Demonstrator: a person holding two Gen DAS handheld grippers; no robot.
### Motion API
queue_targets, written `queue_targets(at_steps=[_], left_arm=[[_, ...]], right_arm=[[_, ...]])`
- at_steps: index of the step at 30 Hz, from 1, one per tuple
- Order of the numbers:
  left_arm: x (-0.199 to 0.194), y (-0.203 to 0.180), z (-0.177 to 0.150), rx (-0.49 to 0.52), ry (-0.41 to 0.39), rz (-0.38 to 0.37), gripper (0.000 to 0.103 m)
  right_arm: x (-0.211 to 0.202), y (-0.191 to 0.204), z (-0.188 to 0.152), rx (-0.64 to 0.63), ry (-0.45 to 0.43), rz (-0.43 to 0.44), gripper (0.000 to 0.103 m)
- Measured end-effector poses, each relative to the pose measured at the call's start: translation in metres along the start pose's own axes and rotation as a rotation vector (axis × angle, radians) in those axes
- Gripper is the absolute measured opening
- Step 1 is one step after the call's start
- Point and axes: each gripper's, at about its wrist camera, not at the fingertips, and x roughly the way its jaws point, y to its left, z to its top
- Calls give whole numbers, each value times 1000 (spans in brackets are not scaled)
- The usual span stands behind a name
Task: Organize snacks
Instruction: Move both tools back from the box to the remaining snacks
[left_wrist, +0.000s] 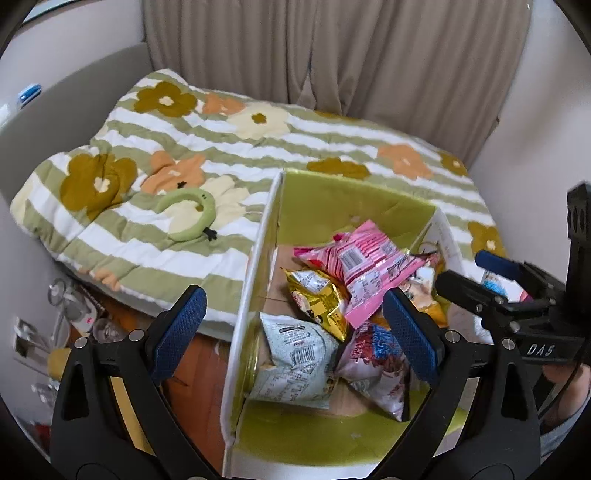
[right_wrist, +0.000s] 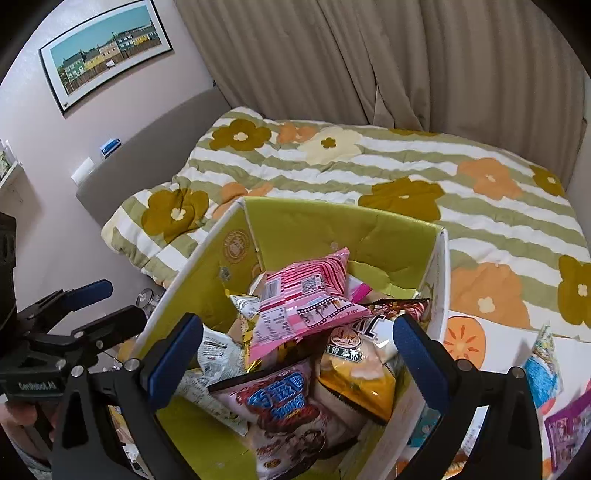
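"DAS" lettering on right gripper (left_wrist: 476, 269) beside snack-filled box (left_wrist: 255, 258).

The pink packet (right_wrist: 306, 295) covers the snacks beneath; the purple packet (right_wrist: 569, 424) runs off-frame.

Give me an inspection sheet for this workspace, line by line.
Surface: flowered quilt on a bed.
Job's things: green-lined box holding snack bags, pink bag on top; two more bags outside on its right.
Clutter: green plush ring on the quilt; glassware on the floor.
Grippers: left tool and right tool open, empty, above the box.
Cables: nothing seen.
Surroundings: beige curtain, framed picture.
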Motion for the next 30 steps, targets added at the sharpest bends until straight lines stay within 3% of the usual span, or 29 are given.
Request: queue_targets(at_steps=[7, 13, 21, 30], left_arm=[[-35, -10, -4, 40, -59, -55, 96], [-50, -40, -13, 94, -84, -133, 96], [-58, -104, -34, 159, -70, -215, 96], [-48, -206, -69, 221, -30, -233, 96]], right_arm=[[-44, 12, -10, 3, -73, -30, 103], [-89, 3, -26, 39, -108, -82, 103], [-150, -47, -63, 140, -125, -174, 103], [-194, -133, -102, 229, -95, -225, 103]])
